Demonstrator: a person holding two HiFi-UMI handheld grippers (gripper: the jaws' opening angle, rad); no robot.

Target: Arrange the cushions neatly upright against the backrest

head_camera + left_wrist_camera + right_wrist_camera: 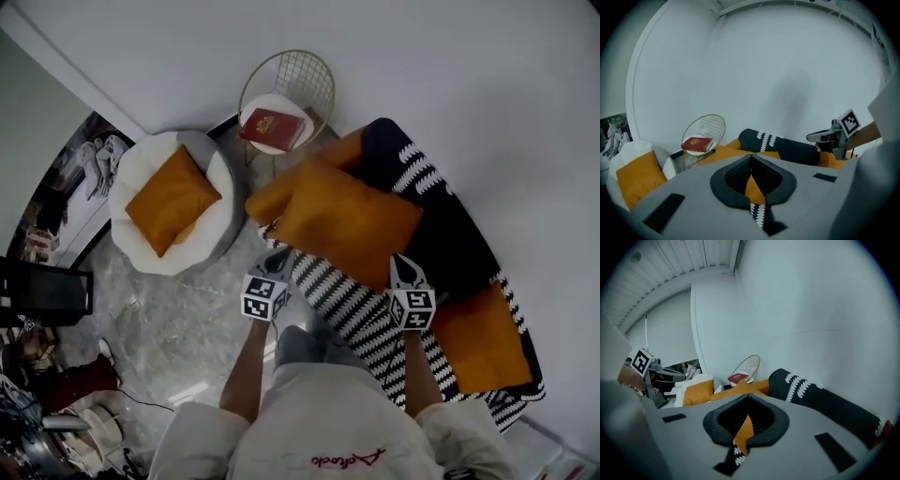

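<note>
The light here is dim and even, with a cool grey cast; only the orange cushions (pixel 347 225) keep any colour. A faint, soft-edged shadow lies on the wall (pixel 797 93) in the left gripper view. Both gripper views bulge like fisheyes, straight lines bowing, corners falling black.

big cushion (pixel 347 225) is orange, same as the end cushion (pixel 481 337) and pouf cushion (pixel 172 199). sofa (pixel 455 239) black with white chevron stripes, pouf (pixel 136 167) white and grey, chair (pixel 300 80) gold wire, book (pixel 273 127) red, floor (pixel 178 319) grey marble, wall (pixel 469 75) white
</note>
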